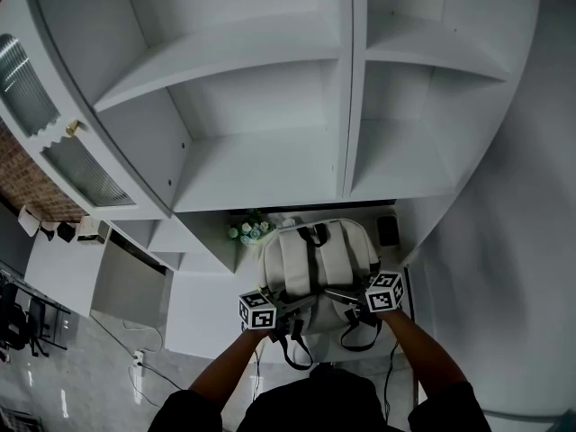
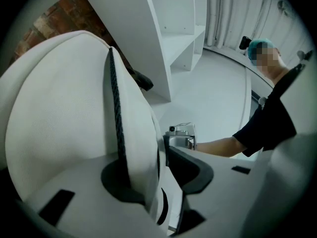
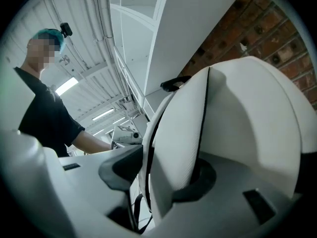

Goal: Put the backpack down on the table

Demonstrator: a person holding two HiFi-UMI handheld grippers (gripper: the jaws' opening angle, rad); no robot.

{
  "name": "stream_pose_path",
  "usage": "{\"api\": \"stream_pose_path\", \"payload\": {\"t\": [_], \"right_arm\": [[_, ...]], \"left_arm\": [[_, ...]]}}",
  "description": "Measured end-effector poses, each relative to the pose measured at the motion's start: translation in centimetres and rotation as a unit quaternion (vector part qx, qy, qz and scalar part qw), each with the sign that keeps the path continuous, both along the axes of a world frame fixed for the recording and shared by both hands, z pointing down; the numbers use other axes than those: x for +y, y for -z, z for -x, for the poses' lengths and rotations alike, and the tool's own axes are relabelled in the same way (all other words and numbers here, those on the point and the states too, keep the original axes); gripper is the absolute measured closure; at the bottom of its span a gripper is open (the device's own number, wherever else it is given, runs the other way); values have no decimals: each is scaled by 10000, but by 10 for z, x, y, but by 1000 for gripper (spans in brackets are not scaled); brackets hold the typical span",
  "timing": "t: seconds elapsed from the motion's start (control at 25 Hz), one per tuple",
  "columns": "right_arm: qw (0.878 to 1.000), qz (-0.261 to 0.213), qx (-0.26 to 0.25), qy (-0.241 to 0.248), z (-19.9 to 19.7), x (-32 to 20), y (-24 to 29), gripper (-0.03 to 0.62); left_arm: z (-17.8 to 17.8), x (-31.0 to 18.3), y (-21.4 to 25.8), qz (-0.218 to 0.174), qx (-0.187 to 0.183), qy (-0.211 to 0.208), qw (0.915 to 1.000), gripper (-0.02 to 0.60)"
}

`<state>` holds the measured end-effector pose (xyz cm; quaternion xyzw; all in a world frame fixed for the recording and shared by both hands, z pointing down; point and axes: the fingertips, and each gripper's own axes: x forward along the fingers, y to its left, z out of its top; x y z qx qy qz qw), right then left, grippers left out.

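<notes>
Shelf unit (image 1: 270, 106): rises above and beyond both sets of jaws. Only the head view shows all its bays, and they hold nothing. Each gripper view catches just one upright past the jaws.

Table (image 1: 207, 318): the white top lies under the jaws, below the lowest shelf, so it is the free surface in reach.

Backpack (image 1: 315, 259): white, upright, between the two grippers and seemingly resting on the table. It looks set down, with its weight no longer on the jaws.

Left gripper (image 2: 154, 175): jaws apart. The backpack's side edge stands between them and lies against the outer pad, and a gap shows at the inner pad. It grips nothing. It was likely placed there to hold one flank.

Right gripper (image 3: 159, 173): the mirror case. Jaws parted, fabric between them leaning on the outer pad, no squeeze. The head view shows only the marker cubes, so the gaps appear in the gripper views alone.

Straps (image 1: 297, 354): black, trailing nearer the person than the jaws, over the table's edge.

Zip (image 2: 116, 113): a dark line running up from the outer pad.

Flowers (image 1: 249, 230): beyond the jaws, behind the backpack, in the head view only.
</notes>
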<state>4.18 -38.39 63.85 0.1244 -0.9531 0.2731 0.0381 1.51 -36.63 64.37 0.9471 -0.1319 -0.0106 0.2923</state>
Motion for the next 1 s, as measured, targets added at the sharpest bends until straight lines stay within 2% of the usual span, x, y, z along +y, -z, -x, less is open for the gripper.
{"api": "stream_pose_path", "payload": {"t": [0.16, 0.32, 0.48, 0.68, 1.0], "right_arm": [[9996, -6, 156, -253, -8, -4, -1, 384], [9984, -11, 319, -464, -14, -1, -4, 375], [9960, -2, 505, -741, -21, 3, -9, 364], [9911, -47, 698, -1131, -33, 6, -12, 340], [9830, -103, 819, -1641, -53, 15, -11, 336]], "left_arm": [[7, 0, 1, -15, -34, 222, 9997, 403], [18, 4, -4, 9, -94, 347, 9994, 402], [31, 5, -6, -27, -187, 701, 9974, 393], [50, 2, -4, -297, -251, 1204, 9920, 393], [68, 8, 0, -312, -250, 1436, 9888, 393]]}}
